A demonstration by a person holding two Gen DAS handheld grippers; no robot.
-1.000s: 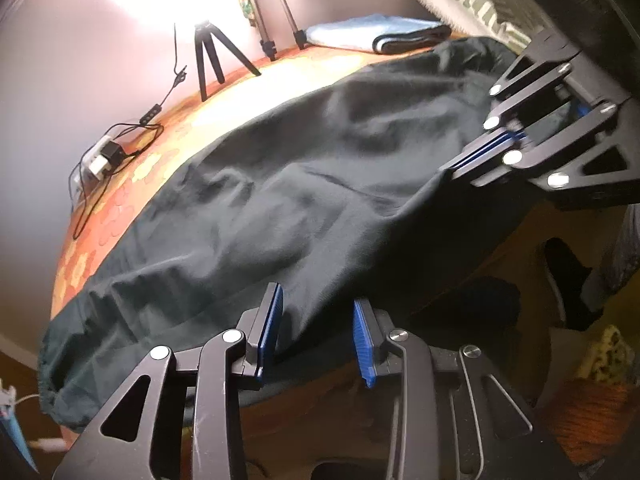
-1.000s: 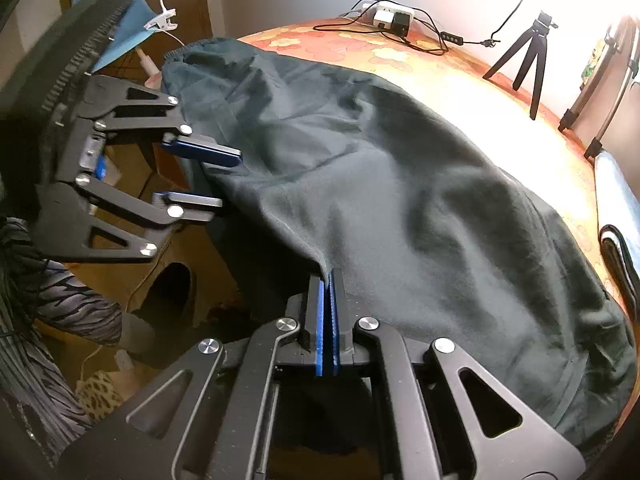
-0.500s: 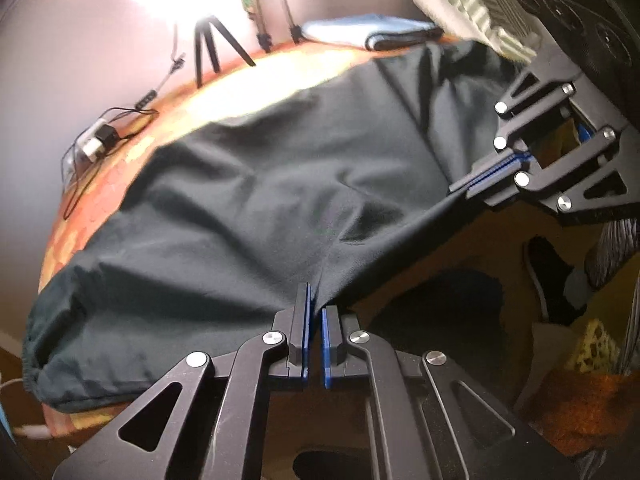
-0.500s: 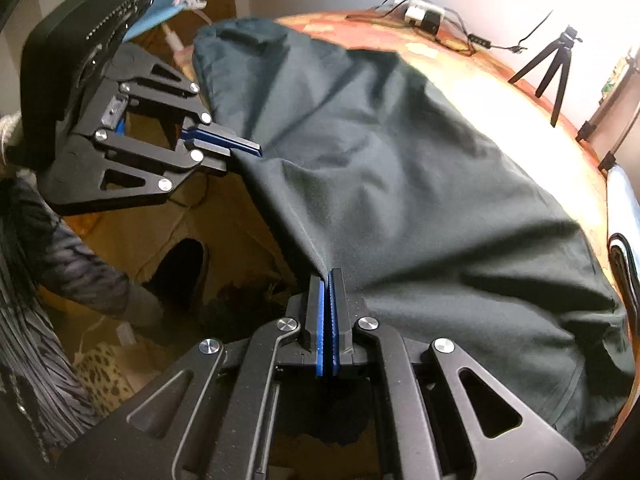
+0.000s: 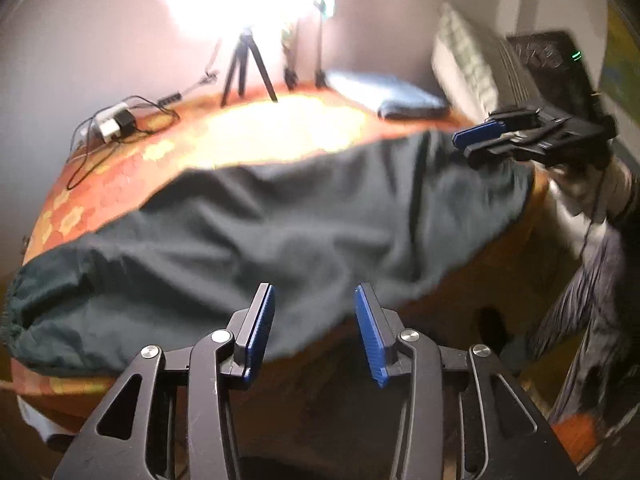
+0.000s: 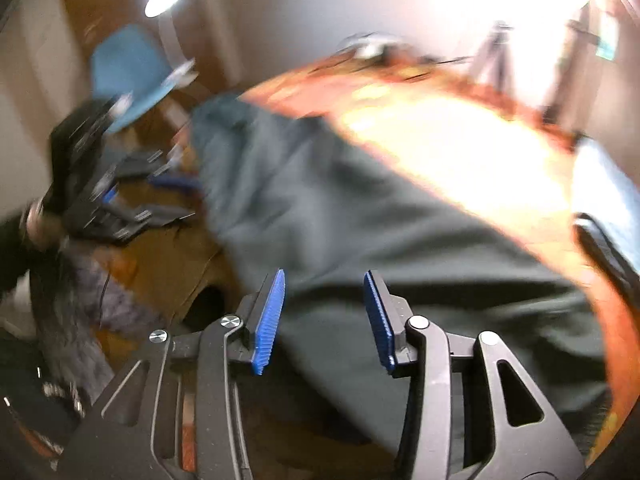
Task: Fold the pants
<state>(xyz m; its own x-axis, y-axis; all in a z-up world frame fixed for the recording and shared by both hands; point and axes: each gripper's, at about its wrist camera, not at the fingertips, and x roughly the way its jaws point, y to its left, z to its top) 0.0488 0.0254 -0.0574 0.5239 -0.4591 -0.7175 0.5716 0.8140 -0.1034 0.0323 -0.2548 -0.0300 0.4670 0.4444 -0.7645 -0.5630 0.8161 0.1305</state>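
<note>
Your left tool (image 5: 315, 334) is released, its blue pads spread apart just off the near edge of the surface (image 5: 256, 132), gripping nothing. Your right tool (image 6: 324, 322) is likewise released, pads wide, hovering over the cloth. The dark pants (image 5: 280, 232) lie spread lengthwise along the near edge of the orange patterned surface, their near hem draping a little over it, the gathered waistband at the left corner. Toward the far edge stand a tripod (image 5: 246, 68) and a tangle of cables with a charger (image 5: 116, 124); a folded blue towel (image 5: 400, 98) sits at the far right corner.
</note>
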